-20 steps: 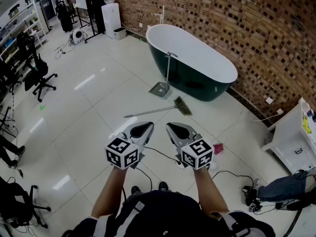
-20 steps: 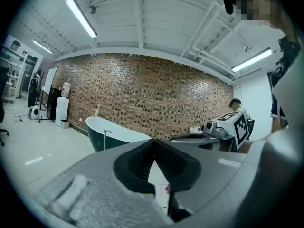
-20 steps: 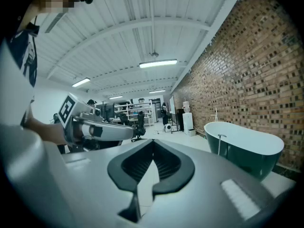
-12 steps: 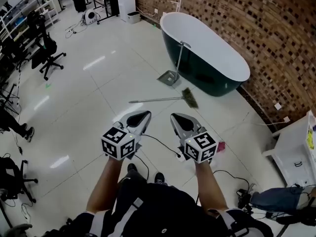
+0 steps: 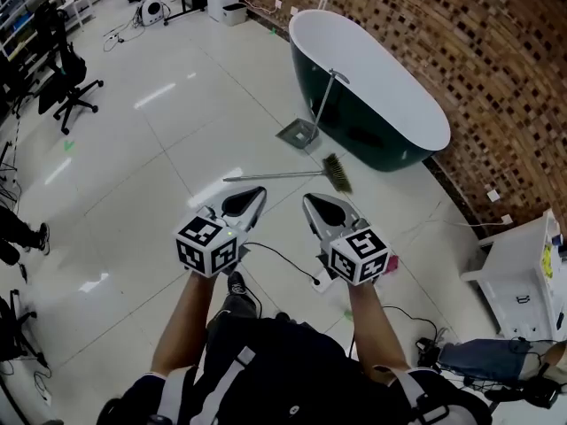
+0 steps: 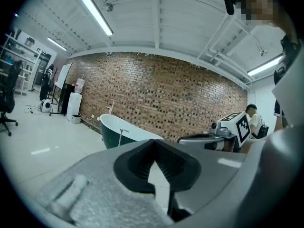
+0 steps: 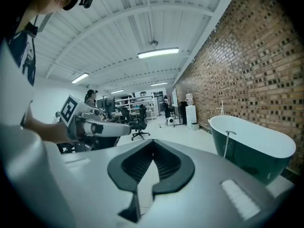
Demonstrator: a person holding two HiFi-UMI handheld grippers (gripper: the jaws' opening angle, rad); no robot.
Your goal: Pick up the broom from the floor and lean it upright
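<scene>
The broom (image 5: 292, 174) lies flat on the white tiled floor, its long grey handle running left and its bristle head (image 5: 337, 172) at the right, close to the bathtub. My left gripper (image 5: 250, 197) and right gripper (image 5: 313, 204) hover side by side well short of it, above the floor, both pointing roughly toward the tub. Both are shut with nothing between their jaws; the tips meet in the left gripper view (image 6: 153, 143) and in the right gripper view (image 7: 153, 144). The broom shows in neither gripper view.
A dark green bathtub (image 5: 416, 111) with a white rim stands along the brick wall (image 5: 496, 69). A dustpan (image 5: 301, 135) with an upright handle leans at the tub. Black cables (image 5: 285, 259) run on the floor near the person's feet. A white cabinet (image 5: 523, 277) stands at right, office chairs (image 5: 64, 82) at left.
The view has shifted as the person steps forward; the broom and tub sit nearer. Both grippers stay shut and side by side, carried along.
</scene>
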